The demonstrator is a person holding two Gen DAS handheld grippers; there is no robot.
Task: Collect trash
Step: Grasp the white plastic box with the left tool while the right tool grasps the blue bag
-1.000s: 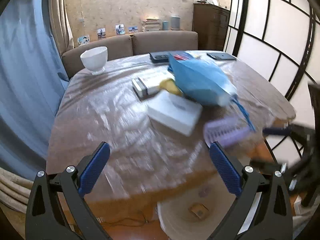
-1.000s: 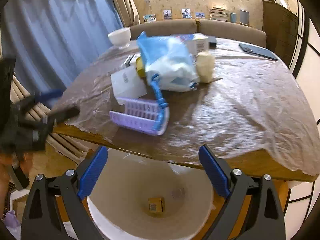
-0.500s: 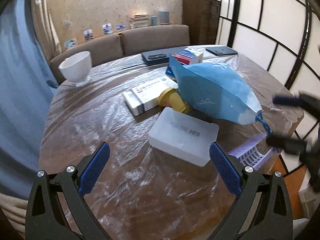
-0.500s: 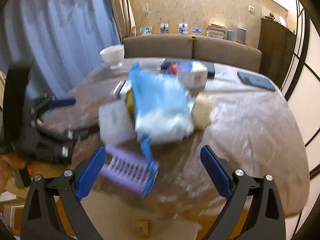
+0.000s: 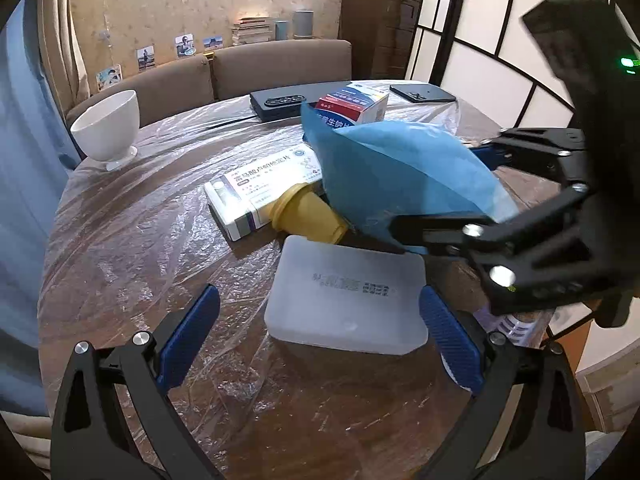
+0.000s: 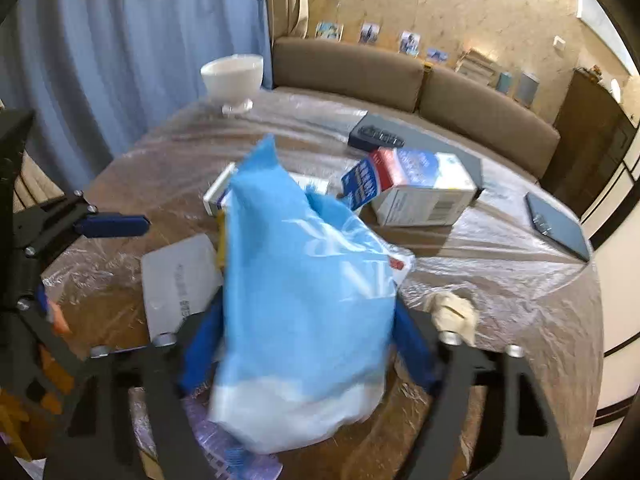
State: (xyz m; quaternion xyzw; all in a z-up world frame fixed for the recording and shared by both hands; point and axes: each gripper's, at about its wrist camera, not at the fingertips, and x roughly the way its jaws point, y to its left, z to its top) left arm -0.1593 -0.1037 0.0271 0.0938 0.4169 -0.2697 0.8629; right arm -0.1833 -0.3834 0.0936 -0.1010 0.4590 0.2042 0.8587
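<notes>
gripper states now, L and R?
Left gripper: open, holding nothing, jaws either side of the white plastic box.
Right gripper: shut on the blue bag.

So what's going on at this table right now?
Someone is clearing trash off a plastic-covered table. The right hand-held gripper has its fingers on either side of a blue bag; whether it already grips is hard to tell. The left hand-held gripper is open, holding nothing, poised at a white plastic lid. A yellow cup and medicine boxes lie behind.
</notes>
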